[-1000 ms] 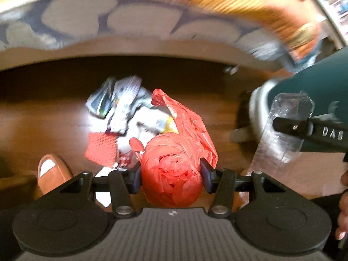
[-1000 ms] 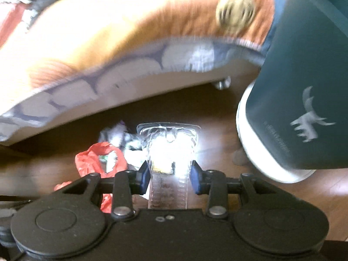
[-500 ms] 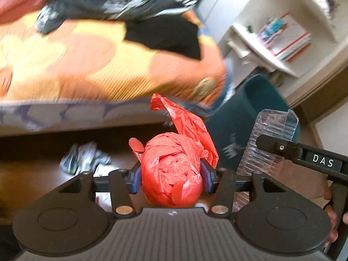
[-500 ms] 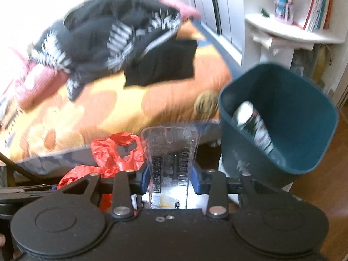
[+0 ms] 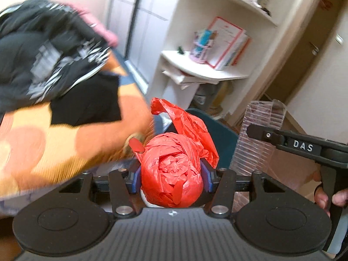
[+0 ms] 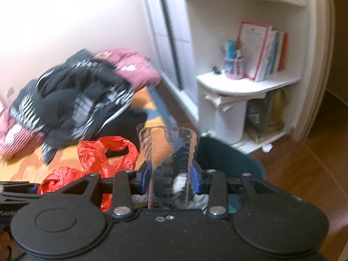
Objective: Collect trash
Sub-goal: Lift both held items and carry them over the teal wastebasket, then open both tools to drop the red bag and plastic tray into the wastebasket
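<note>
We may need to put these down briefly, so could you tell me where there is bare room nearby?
The wooden floor right of the teal bin, before the white shelf unit, lies bare. The orange bedspread is open near its edge. Crowded: the bed's far end under dark clothes, and the shelf with books.

- Bed (image 6: 28,165), covered with an orange patterned sheet; a heap of black-and-white clothing (image 6: 74,102) lies on it, with pink bedding (image 6: 134,69) behind the heap.
- A flat black cloth (image 5: 87,106) lies on the sheet beside the heap.
- White corner shelf unit (image 6: 250,87); its middle shelf carries upright books (image 6: 265,52) and a small colourful holder (image 6: 233,63).
- Folded papers (image 6: 226,102) are tucked just under that shelf.
- Lower compartment holds bagged items (image 6: 261,113), too blurred to identify.
- Wooden floor (image 6: 304,169); a dark teal bin (image 6: 230,156) stands on it near the shelf unit, and a small white scrap (image 6: 267,147) lies at the unit's foot.
</note>
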{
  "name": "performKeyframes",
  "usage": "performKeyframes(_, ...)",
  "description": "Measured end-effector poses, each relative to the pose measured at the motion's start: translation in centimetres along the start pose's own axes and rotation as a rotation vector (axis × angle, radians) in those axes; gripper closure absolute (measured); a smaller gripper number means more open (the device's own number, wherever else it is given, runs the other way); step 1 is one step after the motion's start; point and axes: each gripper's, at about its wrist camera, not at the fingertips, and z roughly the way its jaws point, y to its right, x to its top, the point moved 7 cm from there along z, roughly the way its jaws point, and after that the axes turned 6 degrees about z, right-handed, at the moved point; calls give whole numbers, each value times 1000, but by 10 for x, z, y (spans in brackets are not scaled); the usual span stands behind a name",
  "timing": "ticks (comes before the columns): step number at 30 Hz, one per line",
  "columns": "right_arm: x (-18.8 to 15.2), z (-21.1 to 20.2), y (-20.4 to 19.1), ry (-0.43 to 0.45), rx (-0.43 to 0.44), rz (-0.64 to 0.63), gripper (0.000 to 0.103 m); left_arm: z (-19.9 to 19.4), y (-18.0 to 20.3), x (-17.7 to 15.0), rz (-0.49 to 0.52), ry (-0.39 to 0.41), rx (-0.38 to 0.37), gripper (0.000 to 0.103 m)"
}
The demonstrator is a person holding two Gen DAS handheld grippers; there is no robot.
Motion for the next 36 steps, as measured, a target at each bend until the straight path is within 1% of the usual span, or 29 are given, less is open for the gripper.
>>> performKeyframes(3,14,1,18,41,-24,23,65,17,19,16,29,-8,-30,52)
performKeyframes(6,24,6,35,76,-48,35,65,43,33,25,40,-31,-56,52)
performKeyframes(8,26,13,48,86,-80,32,64,62,38,26,37,-57,-58,52)
performKeyframes(11,24,28,68,82,-97,55,64,88,44,24,32,-91,-66,52)
performKeyframes(13,21,41,76,84,-90,59,64,104,48,21,43,-111,-56,52)
performKeyframes(16,14,61,87,73,-112,62,64,128,52,16,78,-145,-23,52)
performKeyframes(21,-2,95,100,22,-128,90,64,163,56,7,115,-208,6,52)
performKeyframes(26,-19,122,112,-64,-136,113,63,193,59,-2,145,-262,19,52)
performKeyframes(29,-29,133,118,-106,-153,128,62,207,59,-9,155,-289,28,52)
performKeyframes(32,-39,141,123,-149,-148,162,62,221,59,-17,164,-318,29,52)
performKeyframes(36,-50,150,124,-187,-145,172,59,233,61,-26,183,-351,31,51)
